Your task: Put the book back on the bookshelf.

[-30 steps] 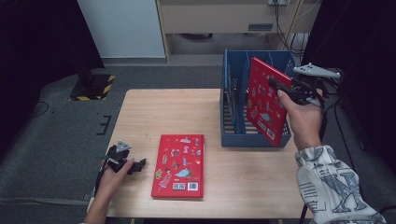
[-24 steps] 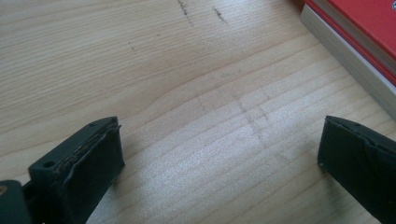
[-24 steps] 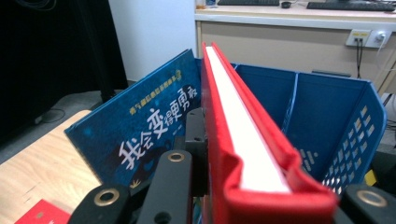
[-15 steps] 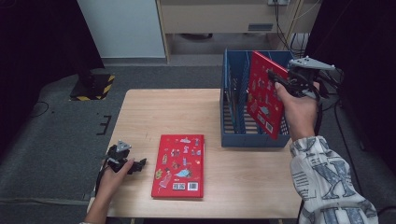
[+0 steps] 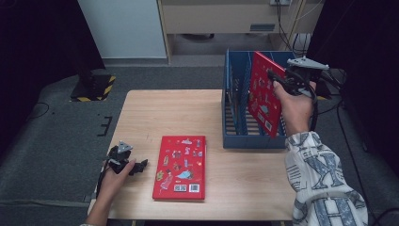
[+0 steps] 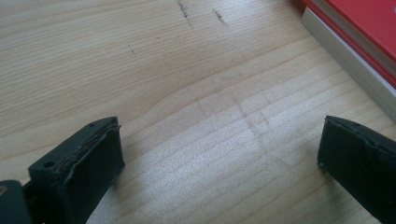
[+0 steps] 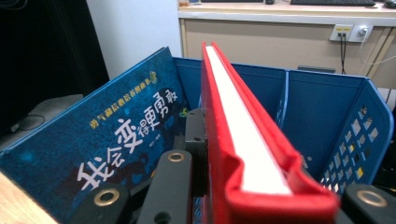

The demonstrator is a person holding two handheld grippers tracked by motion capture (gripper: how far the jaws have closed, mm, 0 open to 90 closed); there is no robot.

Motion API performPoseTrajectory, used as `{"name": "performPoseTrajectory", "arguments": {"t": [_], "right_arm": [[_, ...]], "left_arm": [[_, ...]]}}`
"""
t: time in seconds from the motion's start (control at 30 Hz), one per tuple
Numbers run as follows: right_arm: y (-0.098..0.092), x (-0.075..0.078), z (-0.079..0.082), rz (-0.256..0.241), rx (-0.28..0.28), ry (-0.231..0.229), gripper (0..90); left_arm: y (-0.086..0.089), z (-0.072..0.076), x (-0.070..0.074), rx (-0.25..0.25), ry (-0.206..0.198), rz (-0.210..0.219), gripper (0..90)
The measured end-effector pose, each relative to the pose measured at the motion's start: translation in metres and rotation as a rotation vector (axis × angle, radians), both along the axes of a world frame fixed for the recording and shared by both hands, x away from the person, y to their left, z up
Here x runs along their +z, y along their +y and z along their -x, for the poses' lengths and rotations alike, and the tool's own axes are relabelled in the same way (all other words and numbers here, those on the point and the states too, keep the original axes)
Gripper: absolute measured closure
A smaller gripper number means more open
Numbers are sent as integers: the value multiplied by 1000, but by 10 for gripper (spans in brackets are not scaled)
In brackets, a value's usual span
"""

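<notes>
Pale wooden desk (image 5: 188, 113) under a dim room with grey floor. Blue plastic slotted file rack (image 5: 234, 141) stands at its right side; a blue hardcover book with white lettering (image 7: 107, 140) already leans inside.

Your right claw (image 5: 282, 82) pinches a red hardcover picture book (image 5: 262, 96) by its edge, tilted, above the rack. A second red picture book (image 5: 181, 167) lies flat near the desk's front.

Your left claw (image 6: 219, 154) rests spread on bare wood beside it, empty.

Step in hand, by my reading: slotting. Next: lower the held book upright between dividers, then release.
</notes>
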State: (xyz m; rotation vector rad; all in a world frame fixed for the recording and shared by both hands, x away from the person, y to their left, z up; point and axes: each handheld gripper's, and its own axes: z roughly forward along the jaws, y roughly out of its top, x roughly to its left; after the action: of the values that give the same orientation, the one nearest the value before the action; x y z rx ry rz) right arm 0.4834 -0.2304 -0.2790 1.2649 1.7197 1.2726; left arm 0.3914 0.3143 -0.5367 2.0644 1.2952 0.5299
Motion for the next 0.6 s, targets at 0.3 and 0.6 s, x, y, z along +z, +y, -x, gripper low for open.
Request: {"name": "performPoseTrajectory", "arguments": {"t": [0.3,0.6], "right_arm": [[4,-5,-6,1,-5,-4,792],[4,-8,-14,-3,-28,-9,792]], "left_arm": [[-1,0,0,2,-1,4,0],[-1,0,0,1,-1,4,0]]}}
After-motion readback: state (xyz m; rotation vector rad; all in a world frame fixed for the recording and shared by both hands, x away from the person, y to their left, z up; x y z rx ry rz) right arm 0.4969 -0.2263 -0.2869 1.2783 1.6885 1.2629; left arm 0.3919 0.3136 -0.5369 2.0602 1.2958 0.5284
